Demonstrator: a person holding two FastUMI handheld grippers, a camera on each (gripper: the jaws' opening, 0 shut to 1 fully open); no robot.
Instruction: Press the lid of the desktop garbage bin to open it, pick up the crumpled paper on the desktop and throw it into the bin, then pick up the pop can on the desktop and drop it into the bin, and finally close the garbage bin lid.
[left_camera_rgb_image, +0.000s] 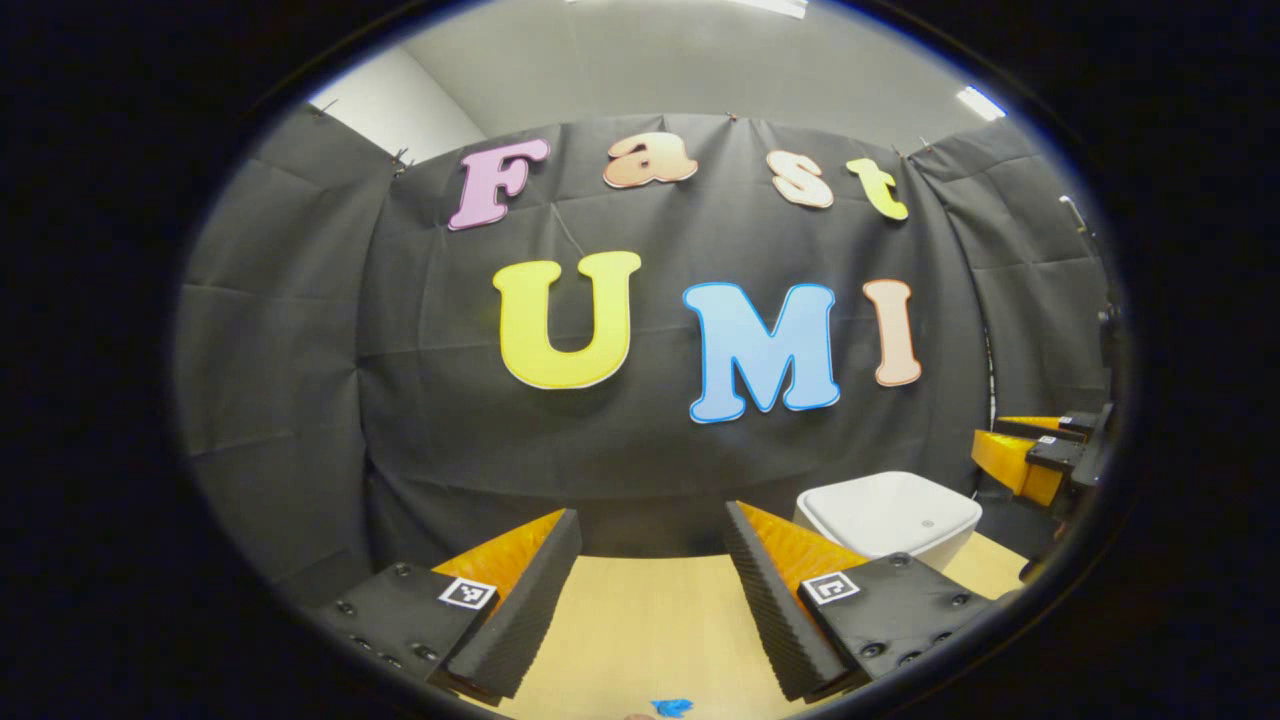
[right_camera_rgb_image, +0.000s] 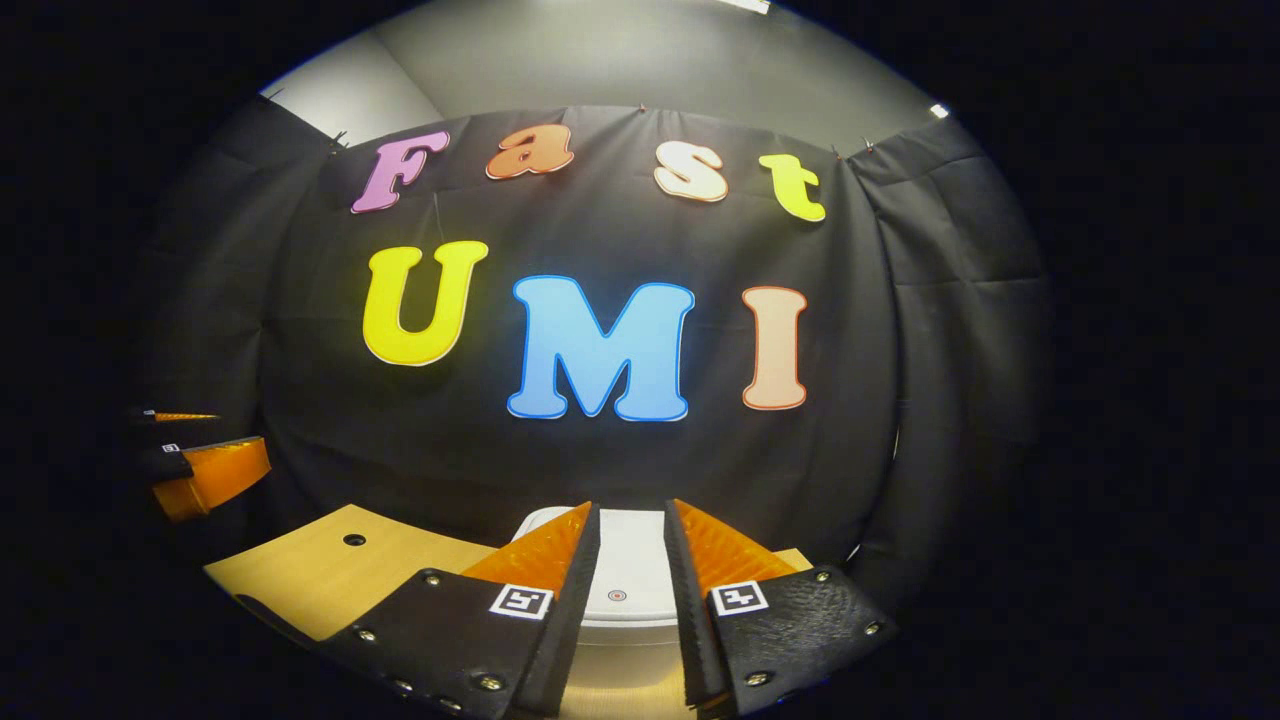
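Right gripper view – right claw (right_camera_rgb_image: 632, 525) parted, above closed bin lid (right_camera_rgb_image: 630, 575)

Plenty of open table (left_camera_rgb_image: 650, 620) ahead of the left gripper (left_camera_rgb_image: 652, 560); its fingers stand wide apart with bare wood between them, just a small blue scrap (left_camera_rgb_image: 672, 707) at the near edge. The bin (left_camera_rgb_image: 890, 515) sits off to the right near the back, lid down. The right gripper (right_camera_rgb_image: 632, 560) hangs just above that bin (right_camera_rgb_image: 630, 590), with a narrow gap between its fingers. The black wall (right_camera_rgb_image: 620, 460) closes off the back right behind it. More bare table (right_camera_rgb_image: 330, 570) lies left of the bin.
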